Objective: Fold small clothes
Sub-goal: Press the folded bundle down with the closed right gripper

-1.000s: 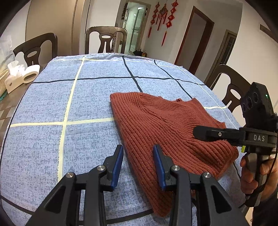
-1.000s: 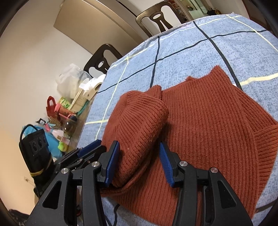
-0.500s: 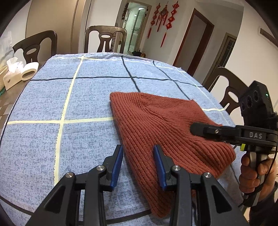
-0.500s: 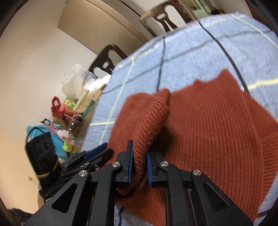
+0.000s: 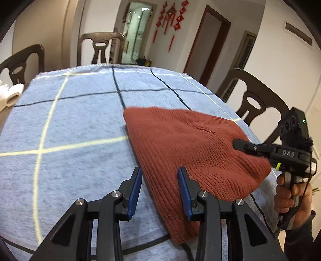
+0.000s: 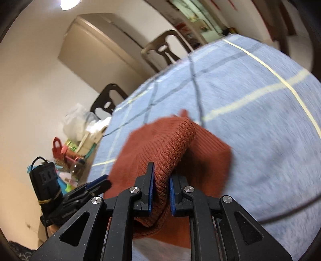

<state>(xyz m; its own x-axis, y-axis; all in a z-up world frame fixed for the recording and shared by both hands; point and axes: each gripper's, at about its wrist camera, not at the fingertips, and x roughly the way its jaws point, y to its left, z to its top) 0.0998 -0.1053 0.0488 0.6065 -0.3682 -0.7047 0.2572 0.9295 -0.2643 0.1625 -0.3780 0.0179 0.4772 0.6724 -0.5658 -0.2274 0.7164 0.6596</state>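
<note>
Sweater (image 5: pixel 192 152) was pinched by the right gripper (image 6: pixel 161 193).
Left gripper (image 5: pixel 159 192) was held open, empty; the fold could slip loose.

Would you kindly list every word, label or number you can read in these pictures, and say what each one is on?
"DAS": pale letters on the black body of the right gripper, seen in the left wrist view.
The red hanging decorations by the doorway may carry characters, but they are too small to read.
Nothing else is readable.
</note>
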